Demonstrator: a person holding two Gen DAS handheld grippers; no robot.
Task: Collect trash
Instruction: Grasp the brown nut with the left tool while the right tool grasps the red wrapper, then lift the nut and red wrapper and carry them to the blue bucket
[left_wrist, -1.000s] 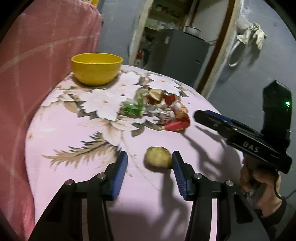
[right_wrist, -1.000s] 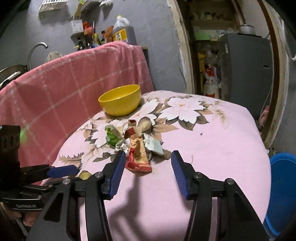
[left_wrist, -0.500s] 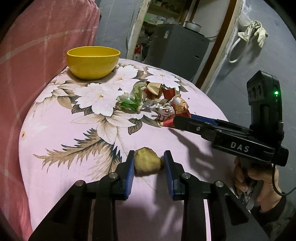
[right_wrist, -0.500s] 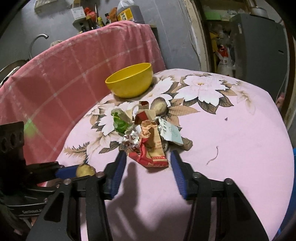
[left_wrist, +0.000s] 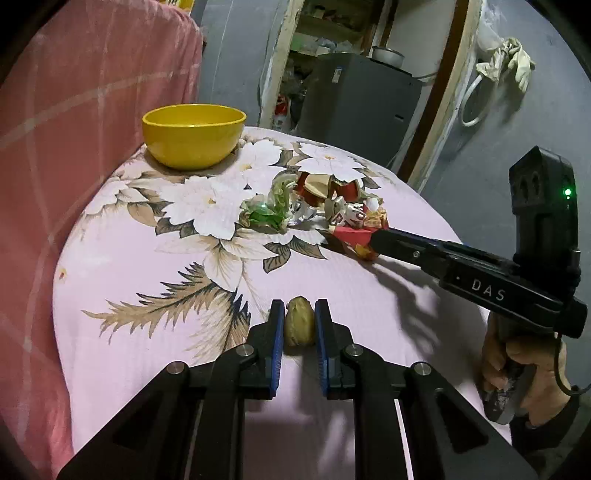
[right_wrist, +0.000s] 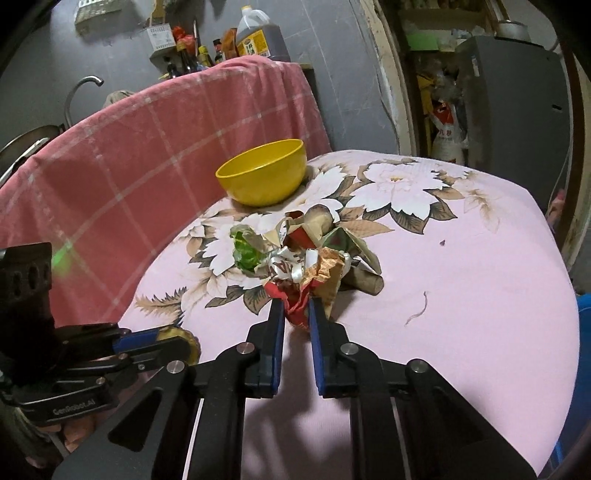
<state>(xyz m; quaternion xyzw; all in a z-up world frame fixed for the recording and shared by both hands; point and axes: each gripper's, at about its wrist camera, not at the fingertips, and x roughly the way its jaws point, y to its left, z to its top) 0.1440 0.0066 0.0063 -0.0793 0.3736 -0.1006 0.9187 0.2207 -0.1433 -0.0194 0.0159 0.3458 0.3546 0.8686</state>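
Note:
A yellow-brown crumpled lump (left_wrist: 299, 326) lies on the pink floral tablecloth (left_wrist: 147, 258). My left gripper (left_wrist: 299, 306) is closing on it, its blue pads pressing both sides. A pile of wrappers sits mid-table, with a green wrapper (right_wrist: 245, 253) and a red wrapper (right_wrist: 286, 291). My right gripper (right_wrist: 296, 306) is shut on the red wrapper's near edge. In the left wrist view the right gripper (left_wrist: 373, 240) reaches in from the right to the red wrapper (left_wrist: 351, 232). A yellow bowl (right_wrist: 264, 173) stands behind the pile.
A pink checked cloth (left_wrist: 74, 110) hangs along the table's left side. A blue bucket (right_wrist: 583, 350) stands off the table's right edge. A grey fridge (left_wrist: 362, 99) fills the doorway behind. A person's hand (left_wrist: 517, 362) holds the right gripper's handle.
Both grippers have gone from wide open to closed. The left pads came in onto the lump; the right moved forward to the pile and closed on the red wrapper.

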